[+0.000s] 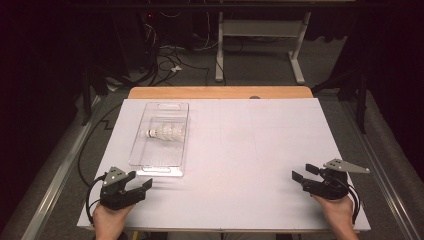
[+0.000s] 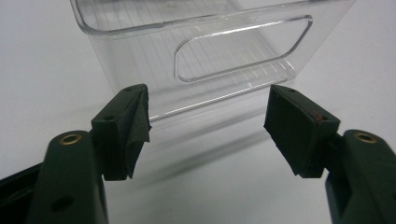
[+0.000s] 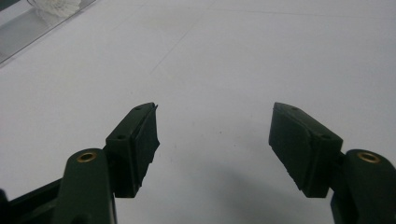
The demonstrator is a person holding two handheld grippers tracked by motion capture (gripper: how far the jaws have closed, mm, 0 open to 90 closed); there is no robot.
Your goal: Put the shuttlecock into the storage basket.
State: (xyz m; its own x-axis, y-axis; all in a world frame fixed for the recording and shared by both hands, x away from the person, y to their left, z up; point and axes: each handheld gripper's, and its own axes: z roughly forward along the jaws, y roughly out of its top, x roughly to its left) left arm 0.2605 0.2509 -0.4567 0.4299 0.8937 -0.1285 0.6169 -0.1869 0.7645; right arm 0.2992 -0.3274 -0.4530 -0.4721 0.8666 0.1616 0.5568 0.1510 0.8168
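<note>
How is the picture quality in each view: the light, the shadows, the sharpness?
High view: white table brightly lit, room behind dark; the clear bin glints faintly. Left gripper view: the bin's wall is sharp and casts a soft shadow; the left tool is dark, slightly blurred. Right gripper view: the right tool is dim above even, shadowless white.

Clear ribbed bin [image 1: 161, 162], white shuttlecocks [image 1: 165, 134], white table [image 1: 250, 150], black claws.

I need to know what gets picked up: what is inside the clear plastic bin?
Inside the clear bin lie white shuttlecocks, nested in a row on their side, cork end pointing left. How many are stacked cannot be told; the bin's floor under them is covered.
</note>
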